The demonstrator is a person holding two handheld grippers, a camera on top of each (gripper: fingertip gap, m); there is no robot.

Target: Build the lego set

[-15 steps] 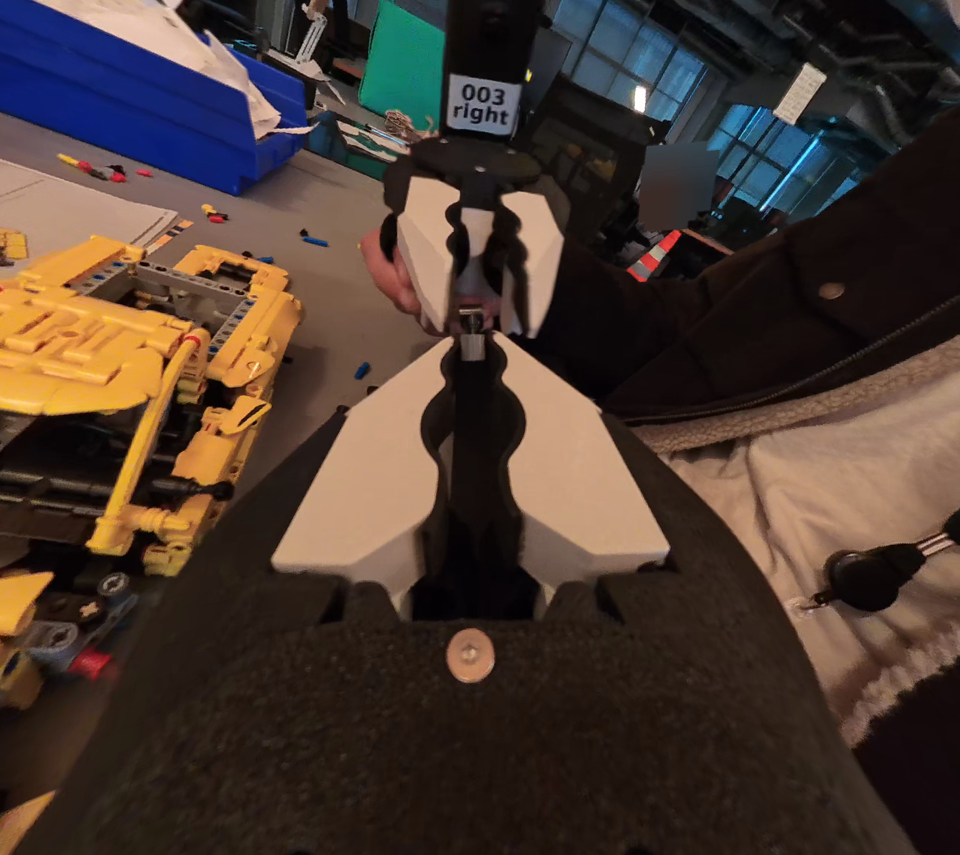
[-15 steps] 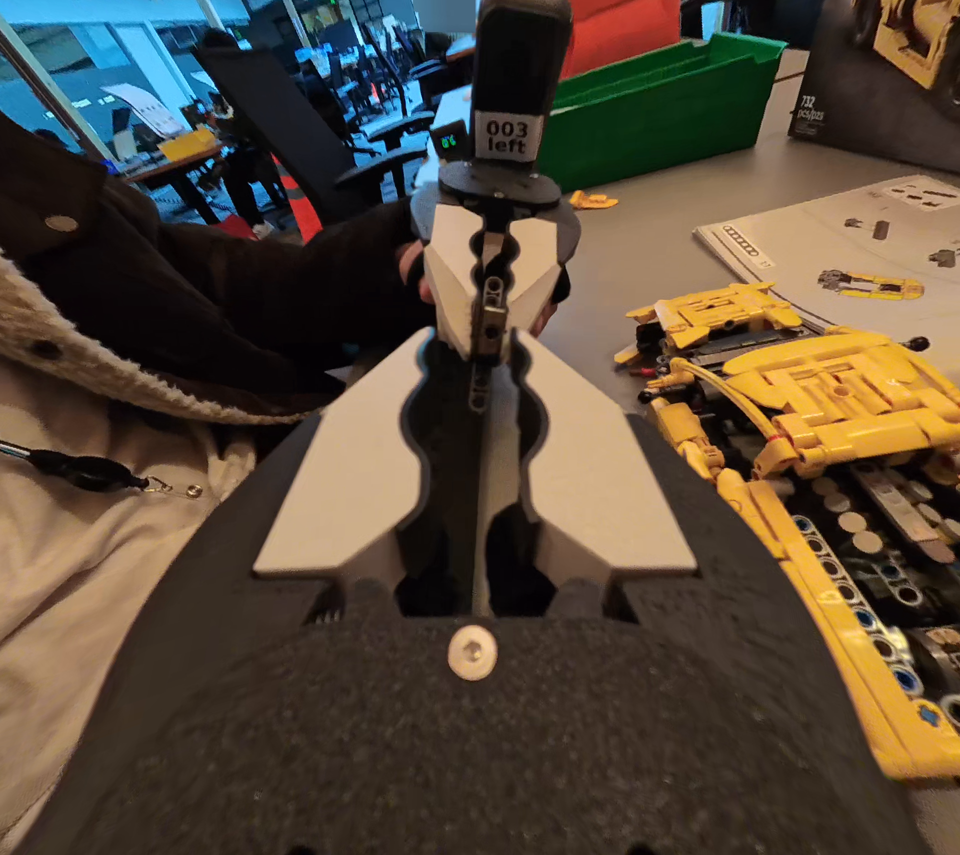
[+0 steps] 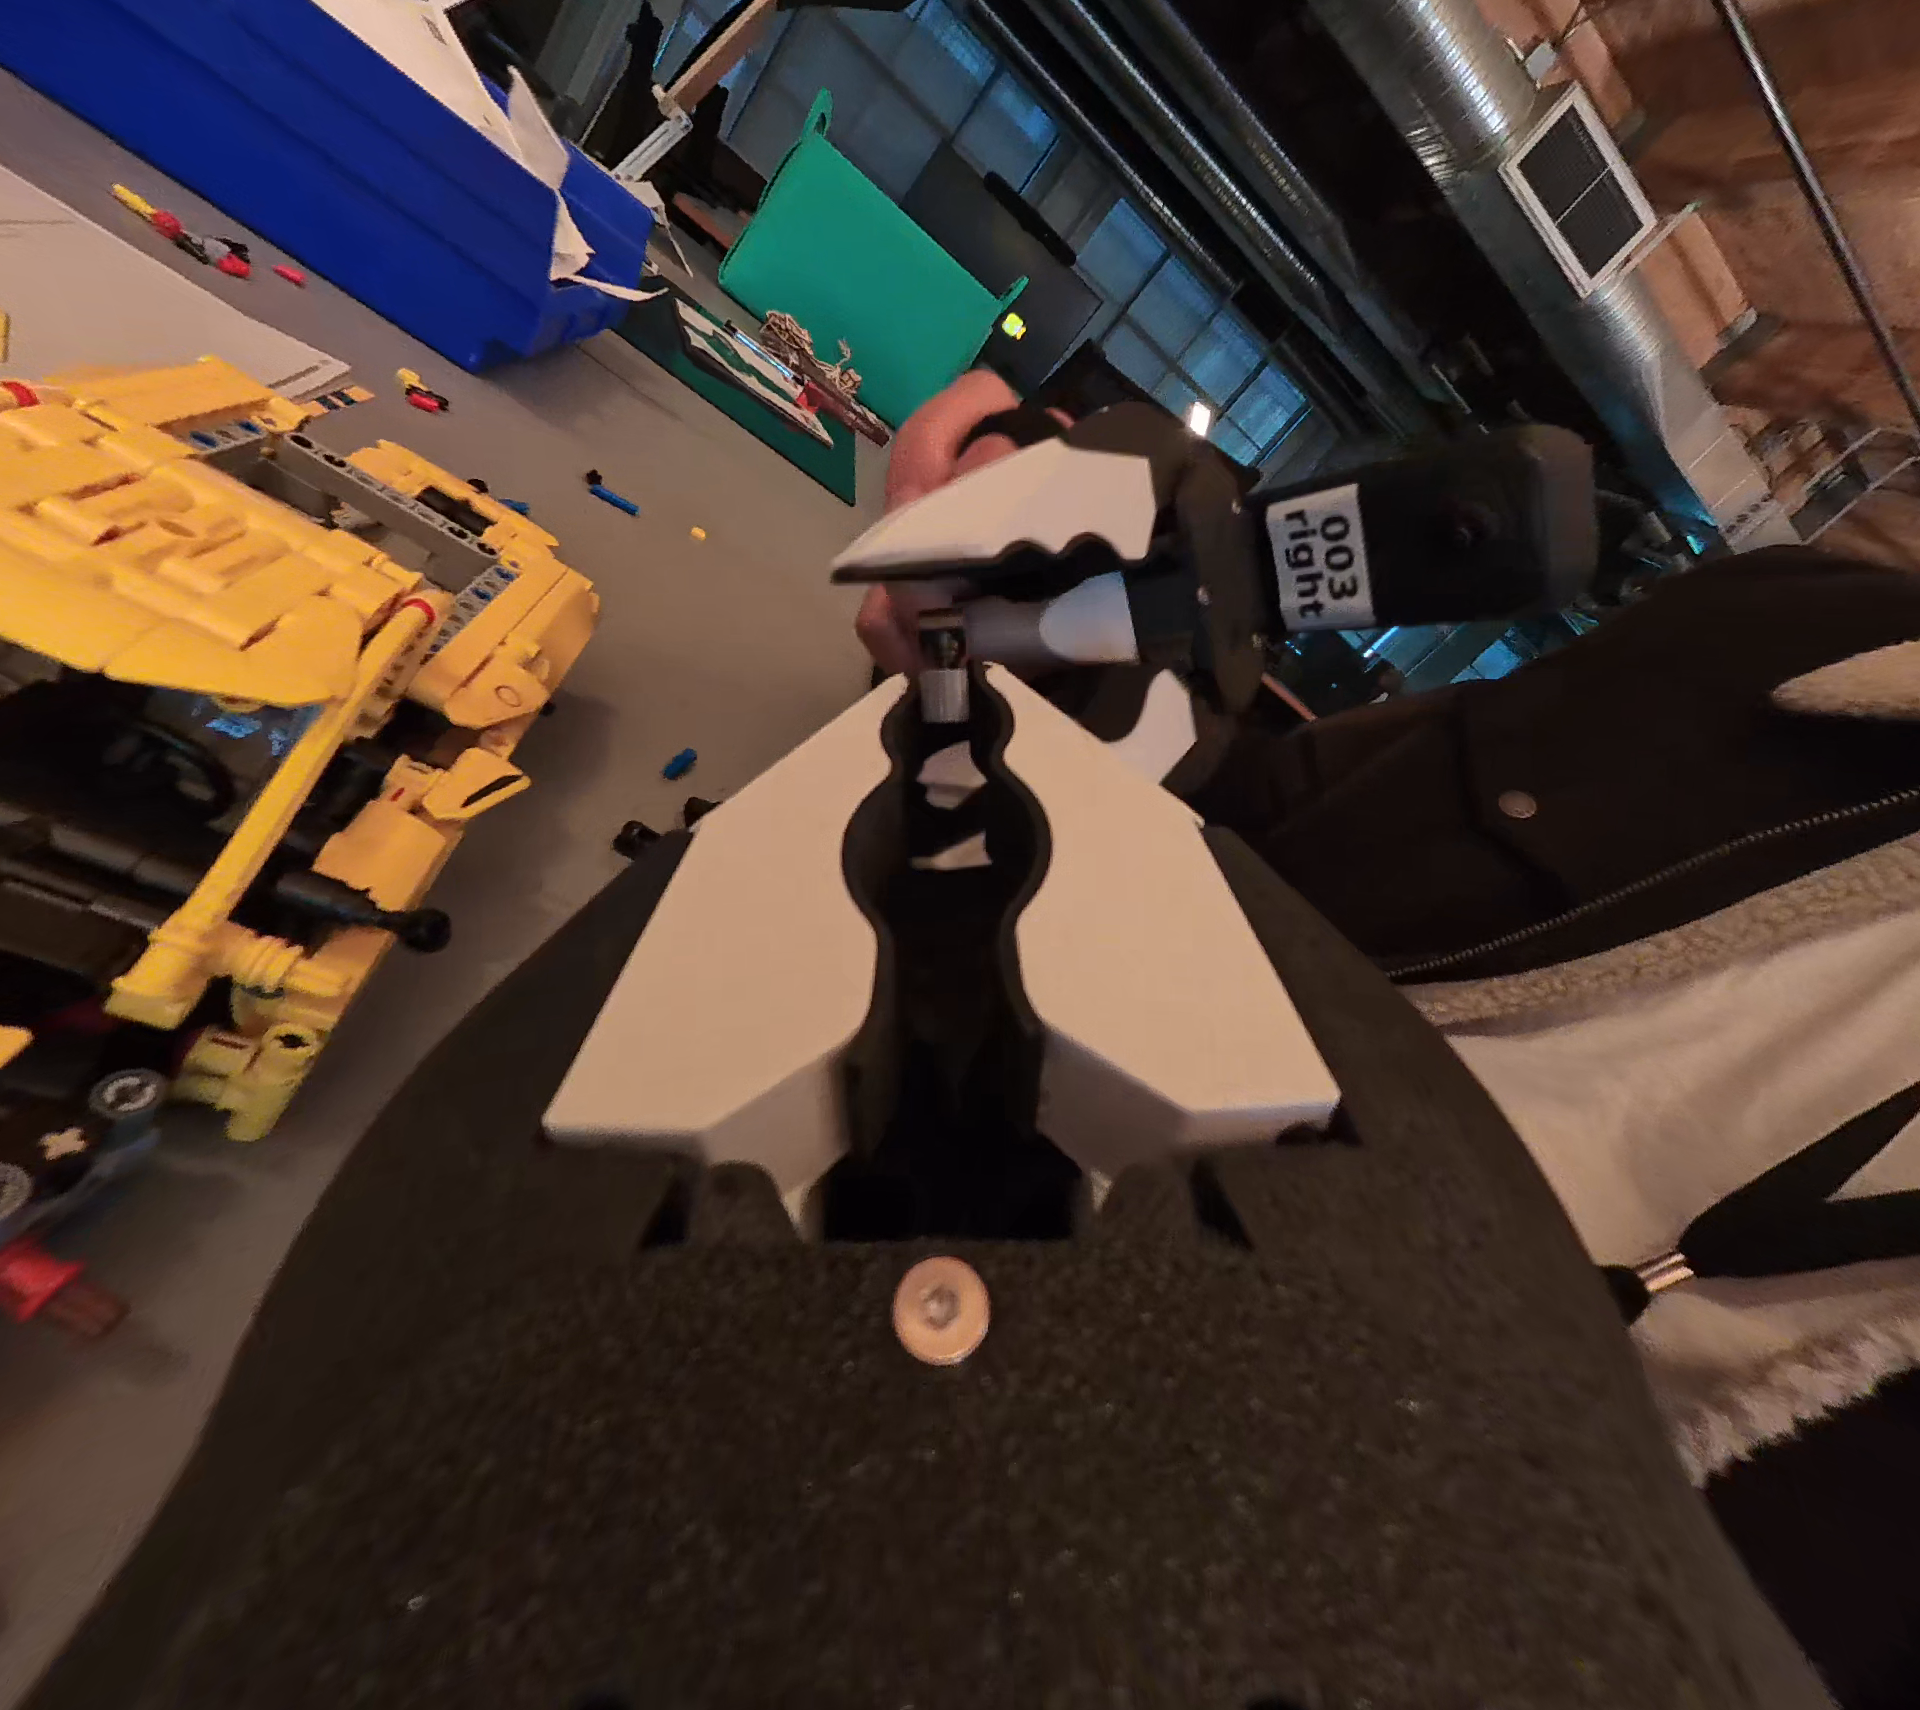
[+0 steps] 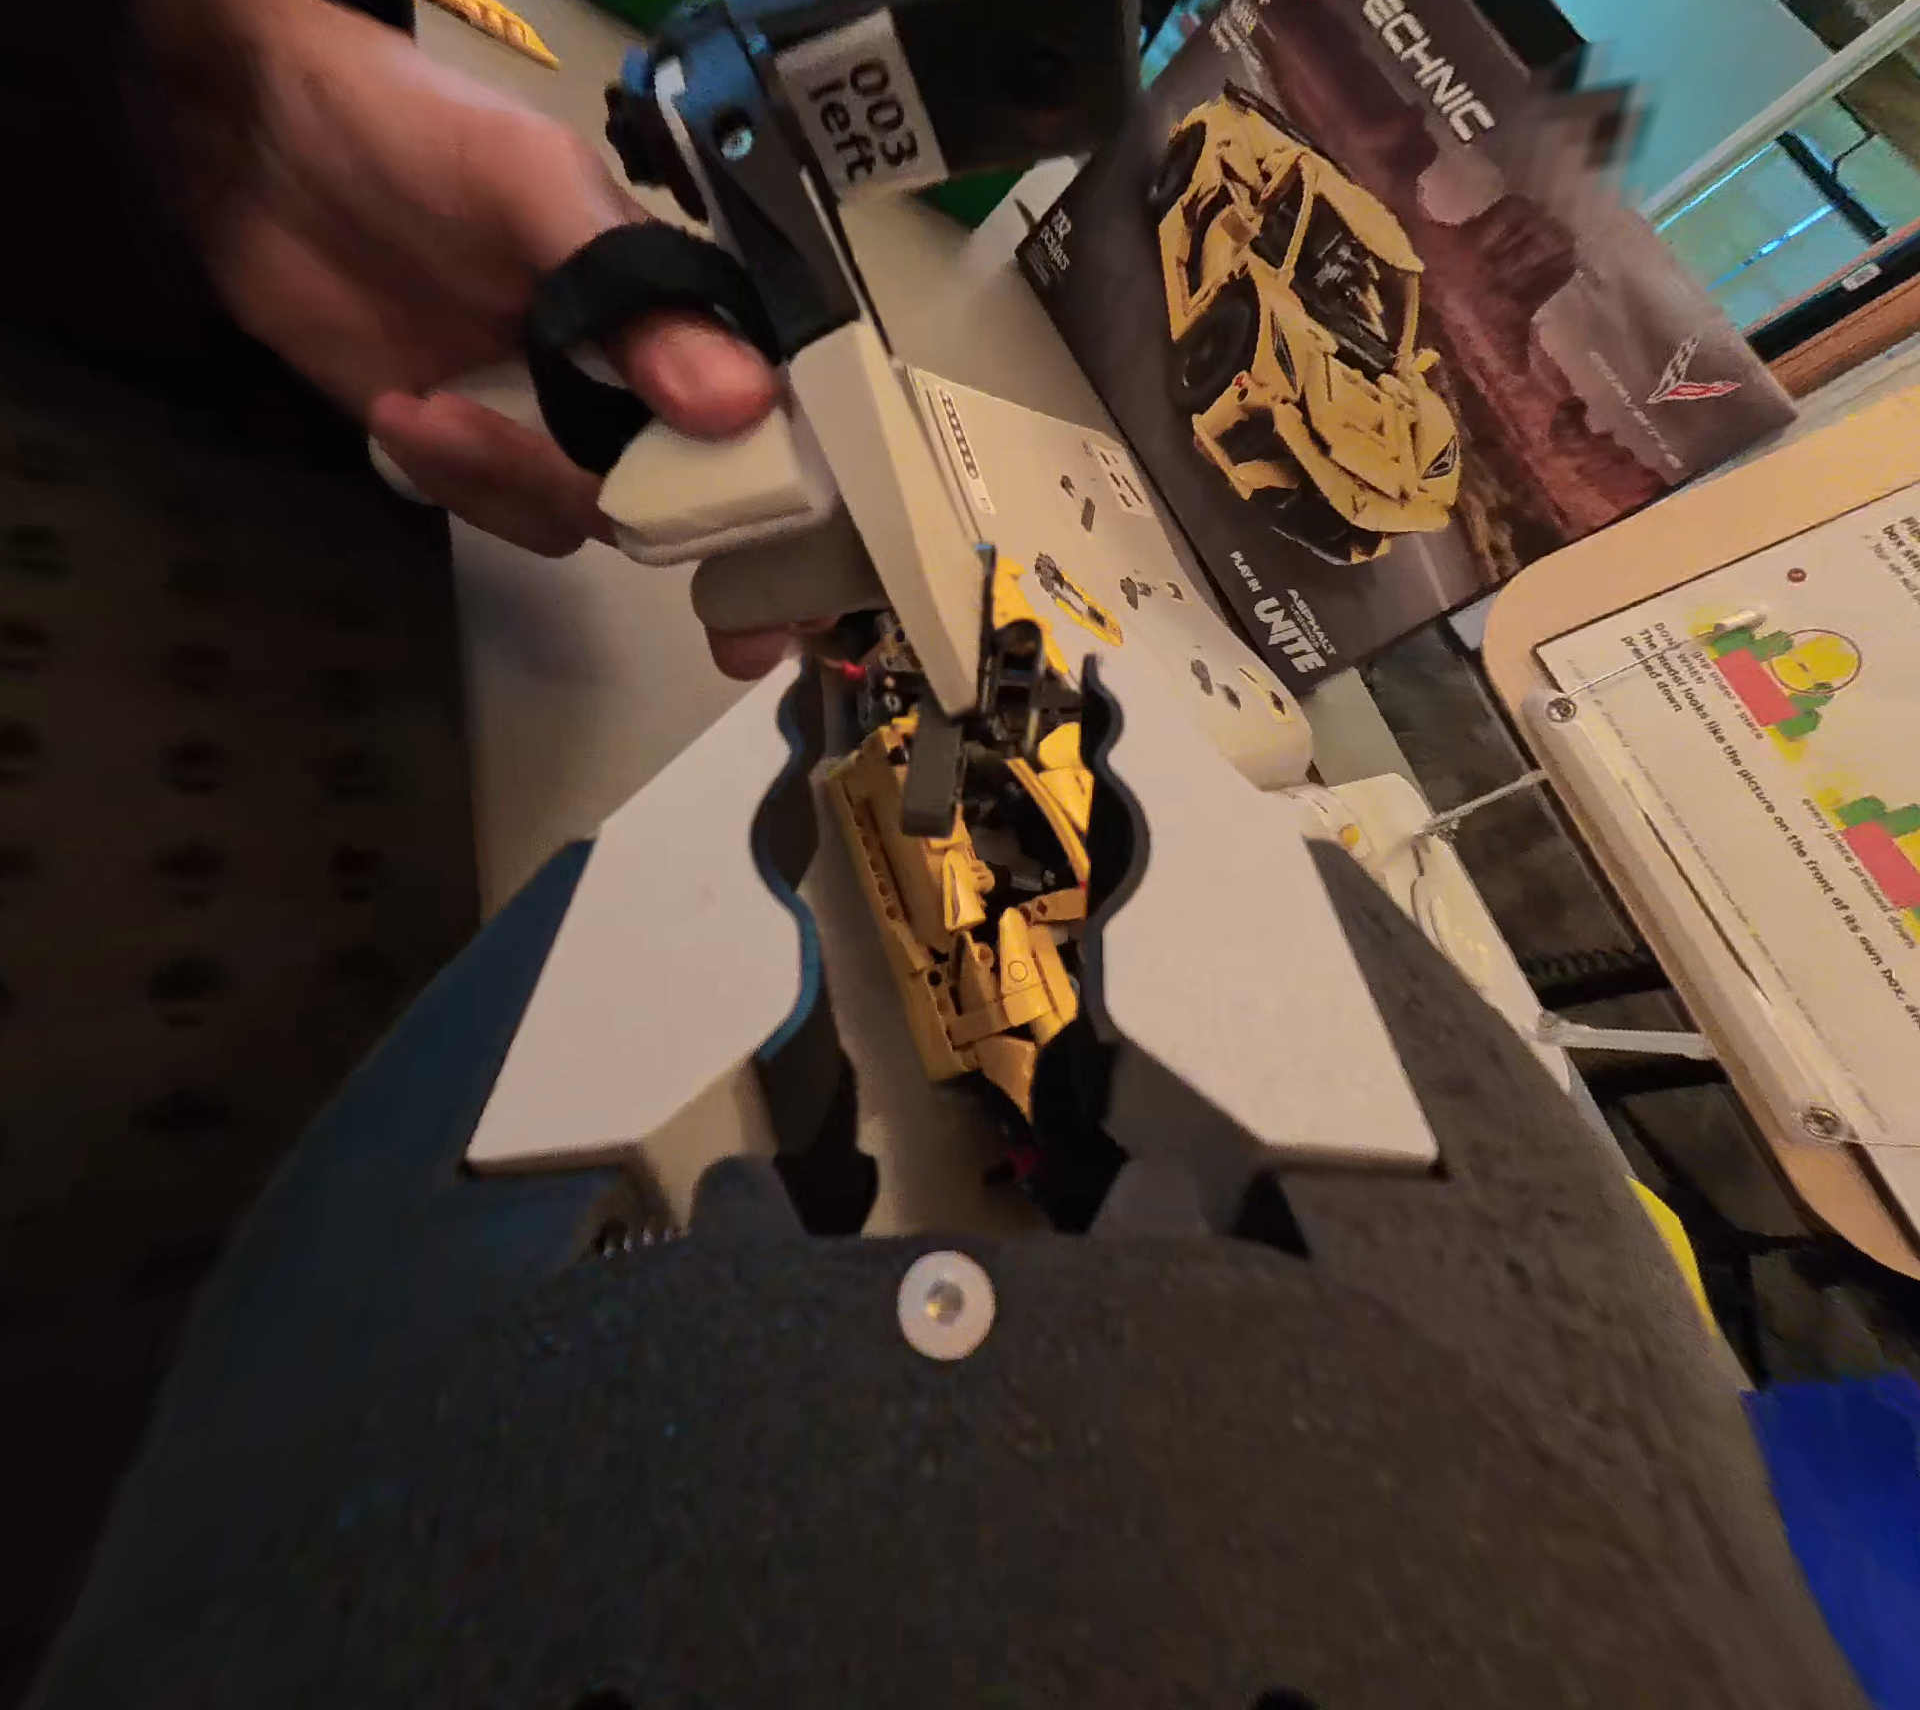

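Note:
My left gripper (image 3: pixel 943 686) is shut on a small grey lego piece (image 3: pixel 943 696) at its fingertips, held up in the air. My right gripper (image 3: pixel 904 595) lies sideways just beyond it, jaws apart around the piece's far end. In the right wrist view my right gripper (image 4: pixel 940 684) is open and the left gripper (image 4: pixel 982 663) reaches in from the upper left. The left gripper holds a dark grey and black lego piece (image 4: pixel 935 767) between my right fingers. The half-built yellow lego car (image 3: pixel 260 600) sits on the grey table at left and shows through my open jaws (image 4: pixel 977 912).
A blue bin (image 3: pixel 260 102) with papers and a green bag (image 3: pixel 862 289) stand at the table's back. Loose small pieces (image 3: pixel 613 499) lie near the car. The set's box (image 4: pixel 1403 310), an instruction booklet (image 4: pixel 1091 538) and a board with a printed sheet (image 4: pixel 1714 777) are at right.
My right gripper has opened and rolled sideways; it was nearly shut on the thin grey piece. Both views have tilted. The left gripper still holds its piece.

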